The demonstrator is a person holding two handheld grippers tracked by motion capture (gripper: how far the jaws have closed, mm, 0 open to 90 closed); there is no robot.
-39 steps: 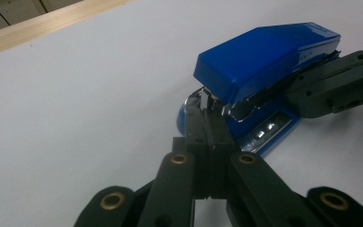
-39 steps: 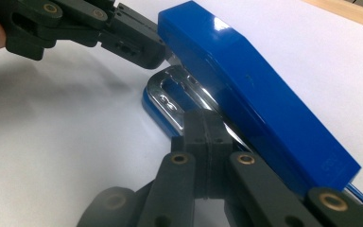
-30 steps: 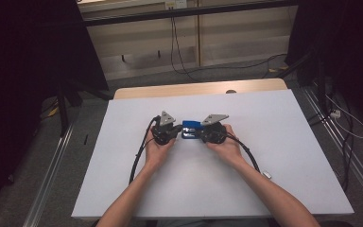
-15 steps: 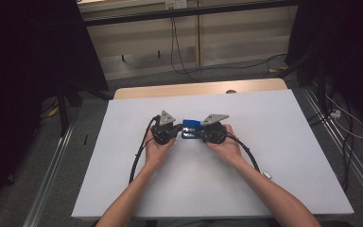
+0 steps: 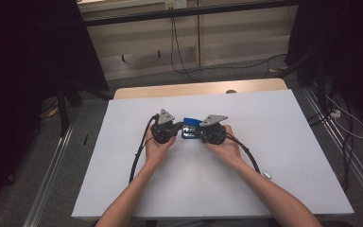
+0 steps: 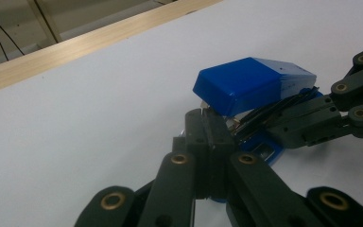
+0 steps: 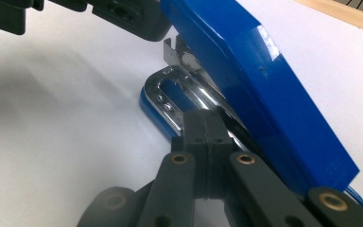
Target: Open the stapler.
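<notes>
A blue stapler (image 5: pixel 190 127) lies on the white table top (image 5: pixel 288 142) between my two grippers, its lid raised off the chrome base. My left gripper (image 5: pixel 178 128) is shut, its tips against the stapler's front end under the lid (image 6: pixel 250 85). In the left gripper view the jaws (image 6: pixel 204 120) stand pressed together. My right gripper (image 5: pixel 200 135) is shut too. In the right gripper view its tips (image 7: pixel 203 118) rest at the chrome base beneath the blue lid (image 7: pixel 260 71). Whether either pinches a part of the stapler I cannot tell.
A wooden strip (image 5: pixel 198 90) runs along the table's far edge. A small silver object (image 5: pixel 267 175) lies near the right forearm. Black cables trail from both grippers over the table. Metal rails and floor cables flank the table.
</notes>
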